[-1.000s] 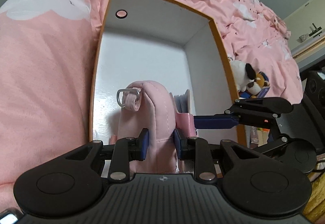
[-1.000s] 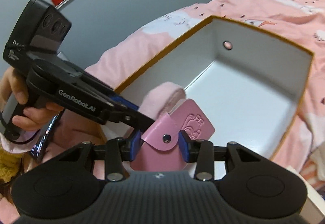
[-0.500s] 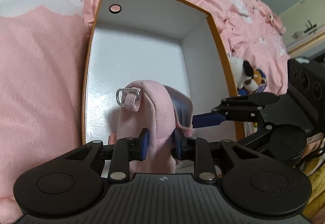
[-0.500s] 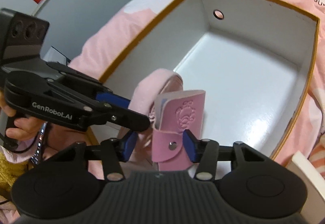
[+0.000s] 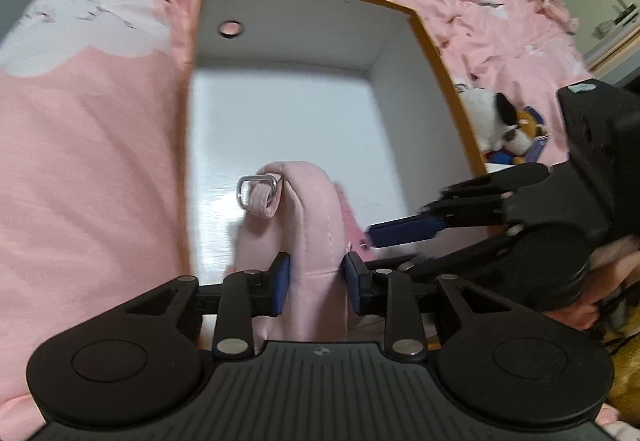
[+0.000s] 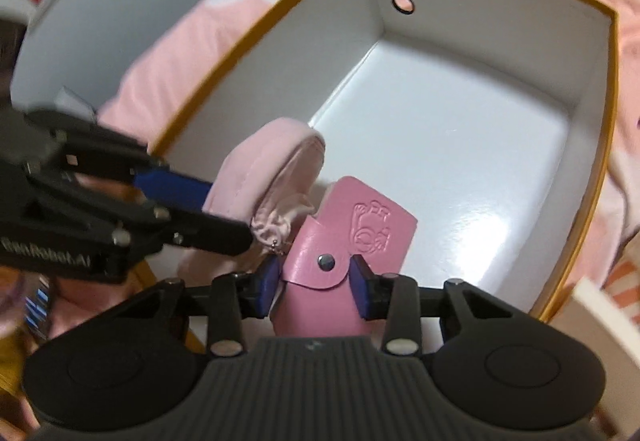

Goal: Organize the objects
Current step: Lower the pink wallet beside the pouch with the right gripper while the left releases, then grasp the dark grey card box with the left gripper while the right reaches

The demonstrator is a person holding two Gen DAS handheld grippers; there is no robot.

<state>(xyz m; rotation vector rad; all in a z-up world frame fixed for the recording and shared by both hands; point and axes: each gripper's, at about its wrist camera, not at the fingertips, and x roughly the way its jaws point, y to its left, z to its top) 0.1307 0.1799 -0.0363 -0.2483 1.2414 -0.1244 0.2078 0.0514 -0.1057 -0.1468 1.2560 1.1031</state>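
Lowering both items into the white box (image 6: 460, 145), the left gripper (image 5: 314, 277), jaws opening, straddles the pink pouch (image 5: 308, 225); the right gripper (image 6: 314, 281), closing, pinches the pink snap wallet (image 6: 344, 241); set each flat before letting go

The far half of the white box (image 6: 460, 145) is left bare, so open floor is offered there for a gripper coming from above. The near corner is crowded: a pink fabric pouch (image 5: 304, 225) stands upright there, and a pink leather key case (image 6: 344, 253) is held just beside it. That end is also blocked by the two grippers themselves, which are angled in close together. The box is bounded by tall walls with an orange rim. Outside its right wall, the pink bedding is taken up by a plush dog (image 5: 492, 121).
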